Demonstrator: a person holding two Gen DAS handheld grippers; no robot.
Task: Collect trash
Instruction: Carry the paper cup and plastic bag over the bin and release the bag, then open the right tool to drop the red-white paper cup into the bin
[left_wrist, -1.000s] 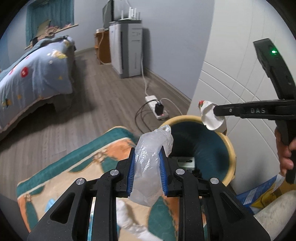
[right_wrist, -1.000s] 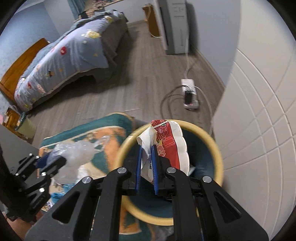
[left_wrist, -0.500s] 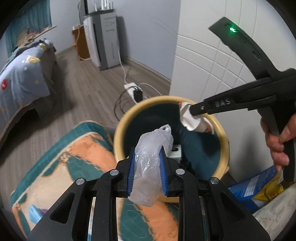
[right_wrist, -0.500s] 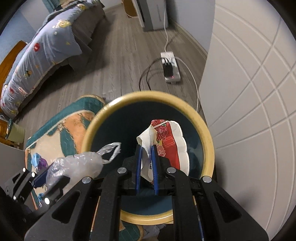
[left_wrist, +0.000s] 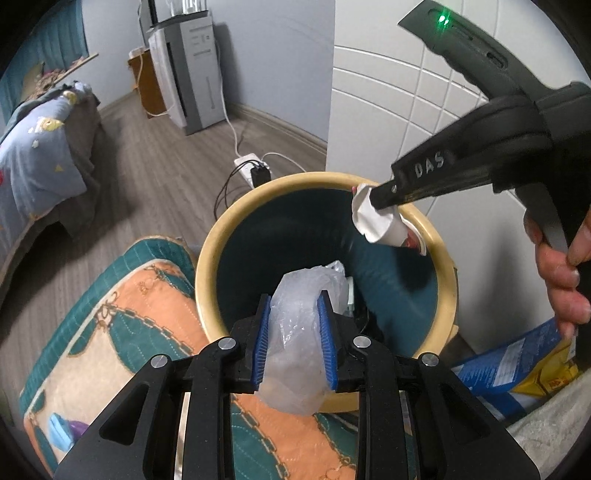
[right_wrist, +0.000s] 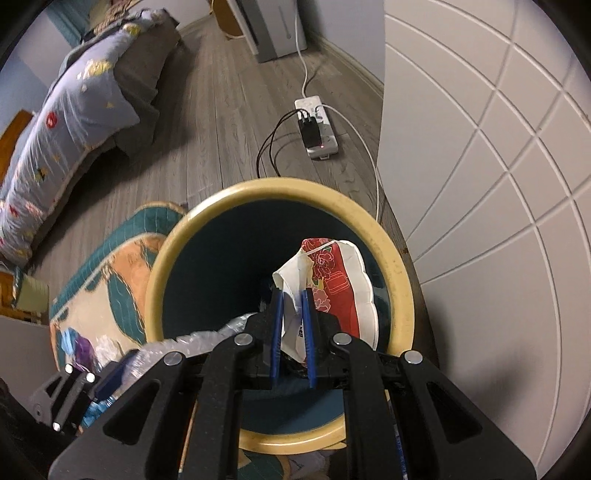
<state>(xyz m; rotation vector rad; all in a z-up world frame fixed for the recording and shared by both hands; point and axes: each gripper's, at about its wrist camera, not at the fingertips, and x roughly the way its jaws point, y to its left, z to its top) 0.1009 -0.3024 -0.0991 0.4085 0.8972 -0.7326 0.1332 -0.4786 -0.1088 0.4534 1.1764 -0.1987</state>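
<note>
While the left hand-held gripper (left_wrist: 293, 338), jaws just eased a little, has a crumpled clear plastic bag (left_wrist: 295, 332) between its pads over the yellow-rimmed bin (left_wrist: 207, 258), the right hand-held gripper (right_wrist: 293, 338) pinches a crushed paper cup (right_wrist: 332, 291) above it, so both drops remain, plus scraps (left_wrist: 61, 435) on the rug (left_wrist: 122, 314).

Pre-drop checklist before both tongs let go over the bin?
1. Left tongs have the clear plastic bag between the pads: ok; the jaws have just been opening slightly, the bag not yet dropped.
2. Right tongs shut on the crushed red and white paper cup: ok.
3. Bag over the mouth of the bin: cannot tell; its lower end hangs at the near rim.
4. Cup over the bin mouth: ok in both views.
5. Room in the bin: ok; some trash sits deep inside.
6. Power strip and cables away from the bin: ok.
</note>
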